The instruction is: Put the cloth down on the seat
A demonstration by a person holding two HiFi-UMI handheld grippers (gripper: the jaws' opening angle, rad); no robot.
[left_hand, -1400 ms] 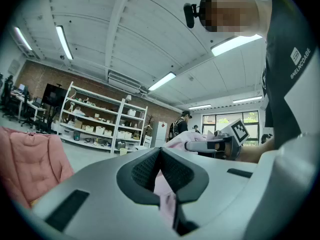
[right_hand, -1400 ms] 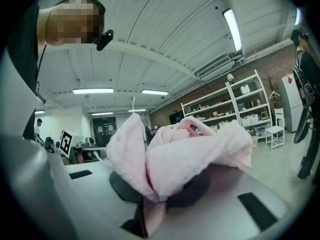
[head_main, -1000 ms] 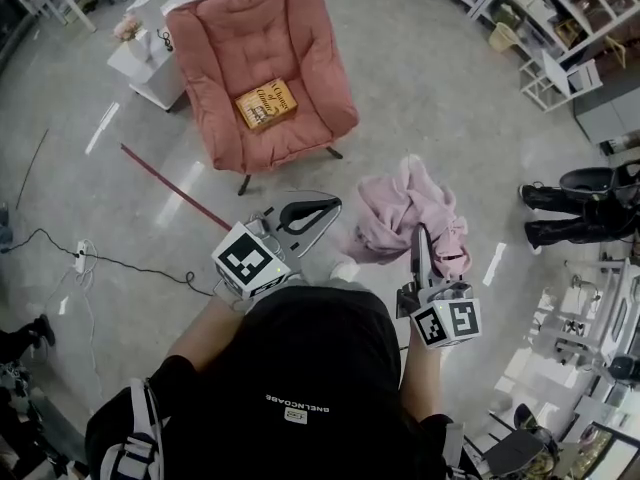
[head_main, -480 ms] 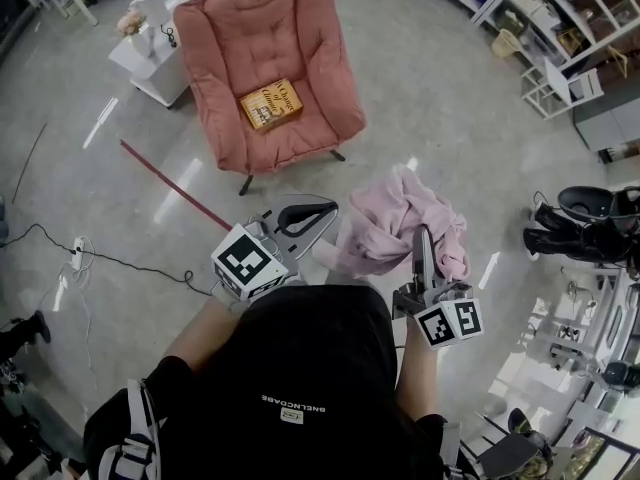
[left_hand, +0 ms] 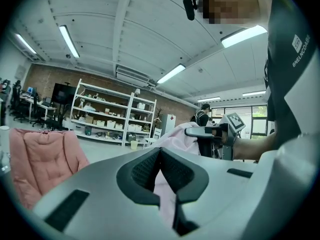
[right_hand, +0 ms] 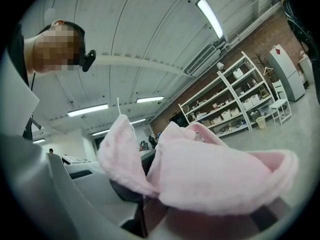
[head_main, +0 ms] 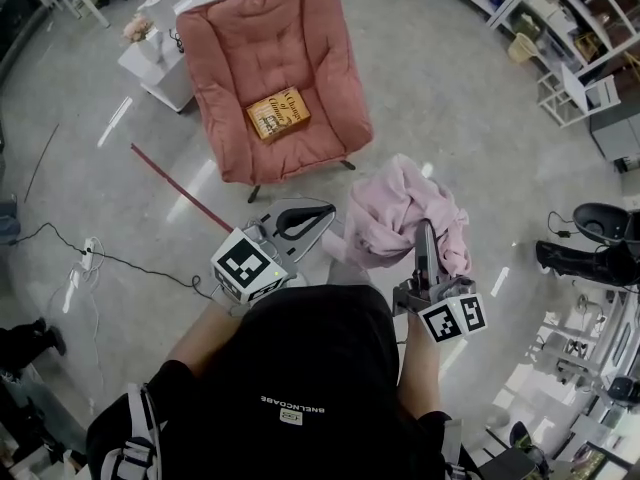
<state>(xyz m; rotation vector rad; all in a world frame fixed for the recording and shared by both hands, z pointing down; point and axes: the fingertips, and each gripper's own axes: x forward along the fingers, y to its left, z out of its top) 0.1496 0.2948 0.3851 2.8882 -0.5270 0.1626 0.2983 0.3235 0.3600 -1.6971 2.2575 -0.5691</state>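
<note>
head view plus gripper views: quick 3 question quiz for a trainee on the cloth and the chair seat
1. True or false: the cloth already lies on the seat.
2. Fill in: the jaws shut on the cloth belong to the ___.
3. What rests on the seat? A book, B cushion, C nothing.
Key: 1 false; 2 right gripper; 3 A.

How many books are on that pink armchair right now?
1. An orange hardcover book lies flat in the middle of the seat cushion of the pink padded armchair. No other book shows, though something could be hidden beneath it.
</note>
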